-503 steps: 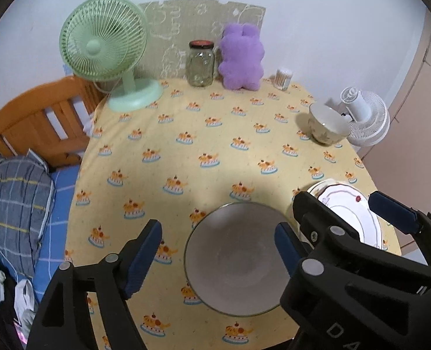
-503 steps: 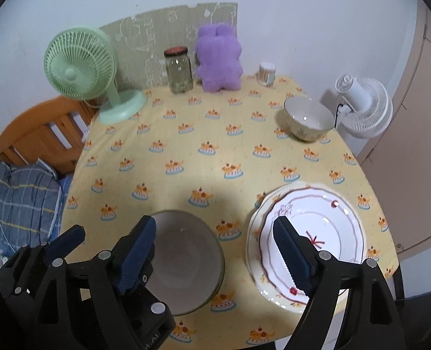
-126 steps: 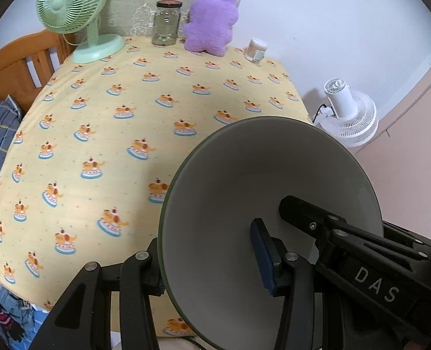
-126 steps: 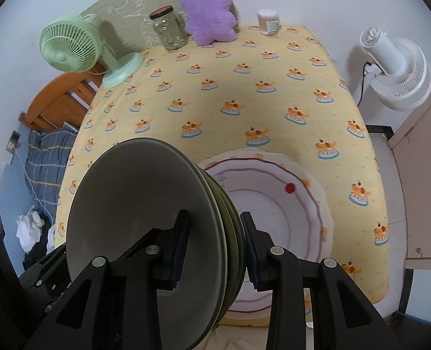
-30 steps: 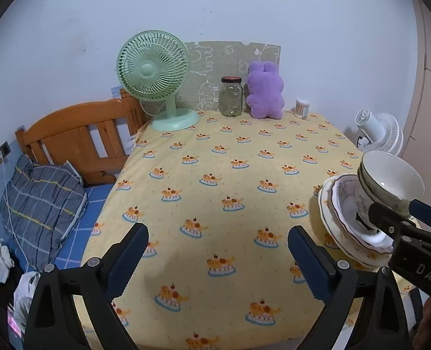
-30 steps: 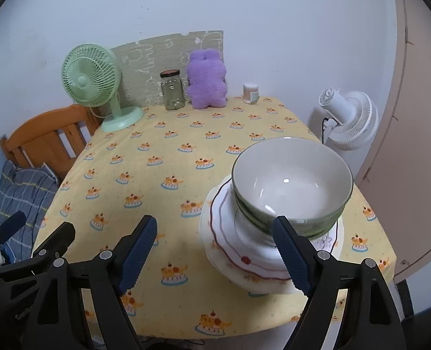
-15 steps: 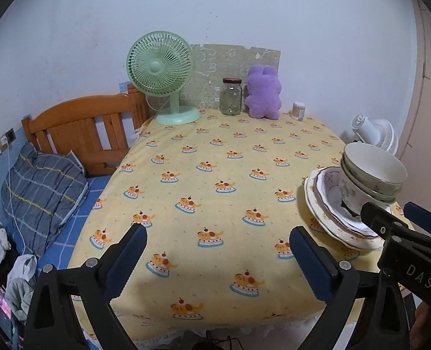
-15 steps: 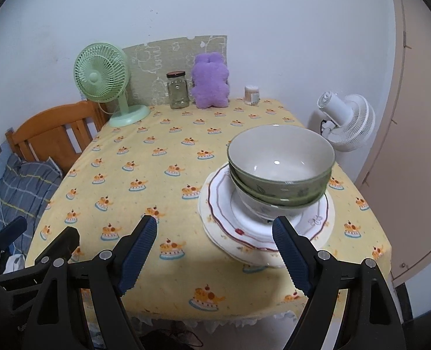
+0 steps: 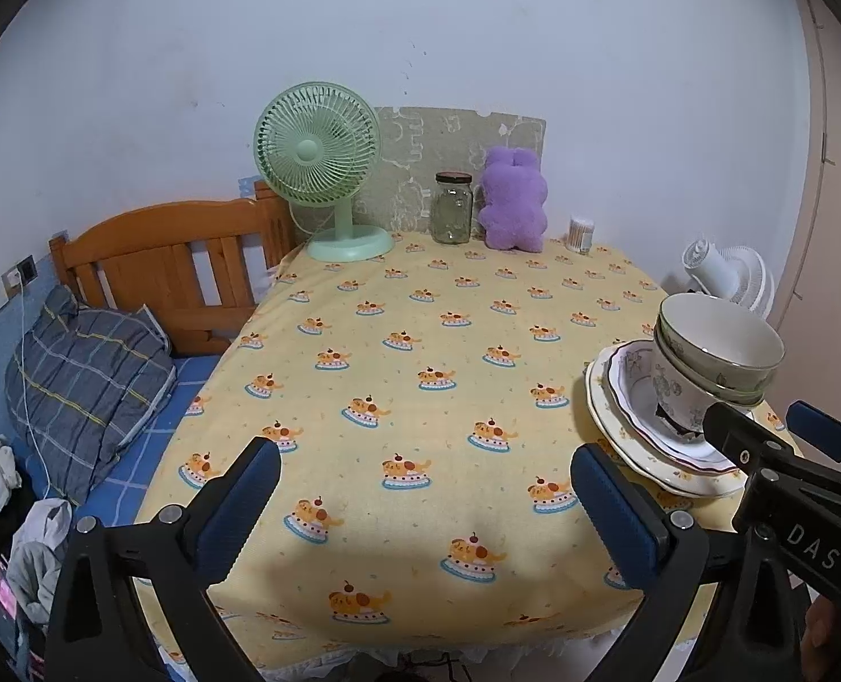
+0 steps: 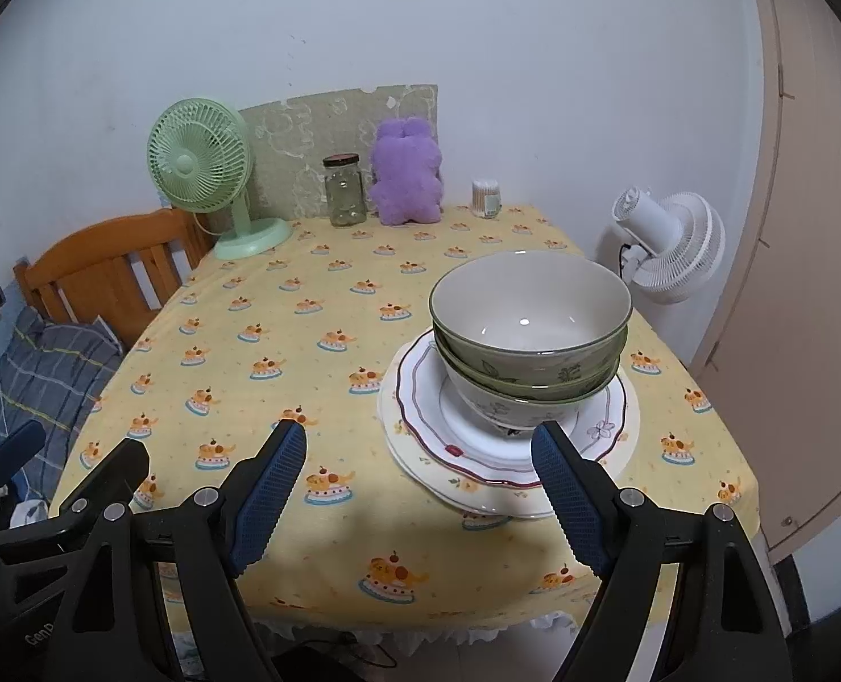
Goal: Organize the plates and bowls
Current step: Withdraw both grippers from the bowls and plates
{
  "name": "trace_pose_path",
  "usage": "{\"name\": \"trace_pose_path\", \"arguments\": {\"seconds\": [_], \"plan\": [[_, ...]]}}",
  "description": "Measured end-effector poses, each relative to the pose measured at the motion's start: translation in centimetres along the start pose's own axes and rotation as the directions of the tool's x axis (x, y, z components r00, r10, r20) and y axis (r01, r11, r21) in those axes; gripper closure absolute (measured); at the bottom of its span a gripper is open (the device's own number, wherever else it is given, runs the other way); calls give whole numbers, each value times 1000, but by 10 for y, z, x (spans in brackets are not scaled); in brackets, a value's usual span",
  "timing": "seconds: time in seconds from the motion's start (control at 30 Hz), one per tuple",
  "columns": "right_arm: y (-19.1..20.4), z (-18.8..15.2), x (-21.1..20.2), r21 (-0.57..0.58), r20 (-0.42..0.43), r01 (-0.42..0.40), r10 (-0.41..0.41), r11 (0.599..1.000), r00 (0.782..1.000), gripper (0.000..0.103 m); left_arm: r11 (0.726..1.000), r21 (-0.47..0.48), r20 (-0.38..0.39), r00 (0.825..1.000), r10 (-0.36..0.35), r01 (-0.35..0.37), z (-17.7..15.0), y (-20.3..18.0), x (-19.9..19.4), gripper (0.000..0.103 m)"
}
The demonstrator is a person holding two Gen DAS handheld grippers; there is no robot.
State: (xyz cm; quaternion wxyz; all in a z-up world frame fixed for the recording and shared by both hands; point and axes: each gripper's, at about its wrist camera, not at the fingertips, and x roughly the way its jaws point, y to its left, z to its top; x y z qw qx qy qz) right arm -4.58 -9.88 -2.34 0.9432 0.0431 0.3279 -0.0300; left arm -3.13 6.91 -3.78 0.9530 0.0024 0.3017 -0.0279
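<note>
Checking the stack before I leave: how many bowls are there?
3, nested on the plates: top green bowl, second green bowl, white floral bowl beneath. Another could hide inside.

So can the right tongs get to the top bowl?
Probably yes. The right tongs are open and empty, with the top bowl just ahead on the plates and nothing between them.

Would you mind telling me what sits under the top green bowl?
Under the top green bowl nest another green bowl and a white floral bowl, on two stacked plates. The plates' centres are covered.
</note>
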Motion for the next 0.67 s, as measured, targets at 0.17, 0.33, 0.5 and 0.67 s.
{"name": "trace_pose_path", "arguments": {"seconds": [0.17,0.33,0.5,0.67], "plan": [[-1,2,-1,-8,9,2,-1,1000,1000,19,1000,-8,3,1000,-3,3,0,-1,-2,0],[-2,2,-3,-16,10,2,-2,1000,1000,19,1000,-16,0,1000,-5,5,1,-1,-3,0],[-4,1,-5,-15,7,6,-6,1000,1000,19,1000,-14,-4,1000,-5,5,1,-4,-4,0],[-6,4,-7,-15,9,11,-10,1000,1000,19,1000,-13,7,1000,-14,14,1,-7,-6,0]]}}
